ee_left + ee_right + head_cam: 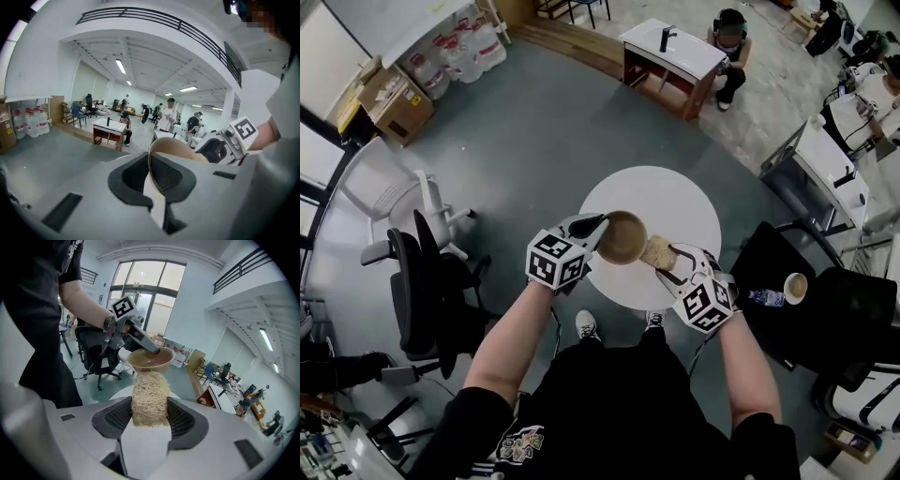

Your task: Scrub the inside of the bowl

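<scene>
White round worktop (675, 202), office chairs (422, 291) around. Above it, left tool (592, 225) is clamped on the rim of the tilted bowl (622, 237). Right tool (673, 261) grips a scrubber (658, 251) just beside the bowl. Forearms converge.

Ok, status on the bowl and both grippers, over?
Left gripper shut on bowl rim, bowl over the table. Right gripper shut on scrubber, beside the bowl, not inside. Nothing in the way.

Tan bowl (623, 237); straw-coloured scrubber (658, 252); white table (675, 202)
</scene>
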A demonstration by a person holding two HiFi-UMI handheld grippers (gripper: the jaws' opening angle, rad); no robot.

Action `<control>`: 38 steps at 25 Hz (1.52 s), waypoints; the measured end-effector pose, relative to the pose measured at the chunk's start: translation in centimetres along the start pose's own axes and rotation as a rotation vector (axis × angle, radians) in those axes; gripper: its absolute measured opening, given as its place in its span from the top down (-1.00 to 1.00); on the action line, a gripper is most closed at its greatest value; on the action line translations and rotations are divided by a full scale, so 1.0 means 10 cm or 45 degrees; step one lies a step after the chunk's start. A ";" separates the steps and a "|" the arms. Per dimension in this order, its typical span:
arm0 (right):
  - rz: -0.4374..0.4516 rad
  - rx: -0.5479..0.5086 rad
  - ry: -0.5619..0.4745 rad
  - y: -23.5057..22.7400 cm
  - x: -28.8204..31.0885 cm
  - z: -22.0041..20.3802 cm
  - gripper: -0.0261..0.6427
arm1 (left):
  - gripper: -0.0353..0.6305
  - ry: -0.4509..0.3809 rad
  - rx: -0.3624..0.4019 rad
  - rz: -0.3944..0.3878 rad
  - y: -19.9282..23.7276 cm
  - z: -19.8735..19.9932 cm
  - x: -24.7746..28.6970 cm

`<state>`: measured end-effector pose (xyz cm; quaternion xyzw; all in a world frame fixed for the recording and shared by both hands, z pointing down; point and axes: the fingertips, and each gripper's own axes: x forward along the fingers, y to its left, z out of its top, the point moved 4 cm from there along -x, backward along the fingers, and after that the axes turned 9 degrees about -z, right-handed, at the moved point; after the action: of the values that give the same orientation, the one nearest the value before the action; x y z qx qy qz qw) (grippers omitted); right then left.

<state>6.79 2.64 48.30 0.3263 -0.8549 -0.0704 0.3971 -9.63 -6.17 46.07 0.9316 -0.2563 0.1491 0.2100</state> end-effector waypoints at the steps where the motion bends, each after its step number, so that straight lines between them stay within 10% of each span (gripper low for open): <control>1: 0.014 -0.003 0.002 0.07 0.02 0.02 0.20 | 0.83 -0.011 -0.012 0.020 0.02 0.01 0.00; 20: 0.050 0.202 -0.052 0.62 0.37 0.37 0.20 | 0.83 -0.122 -0.180 0.110 0.02 0.00 -0.01; 38: -0.236 0.290 0.046 -0.27 0.18 0.03 0.20 | 0.83 -0.026 -0.134 0.127 -0.01 -0.16 -0.06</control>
<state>7.09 -0.60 48.19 0.4480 -0.8162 -0.0032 0.3647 -10.33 -5.10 47.22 0.9069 -0.3119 0.1361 0.2485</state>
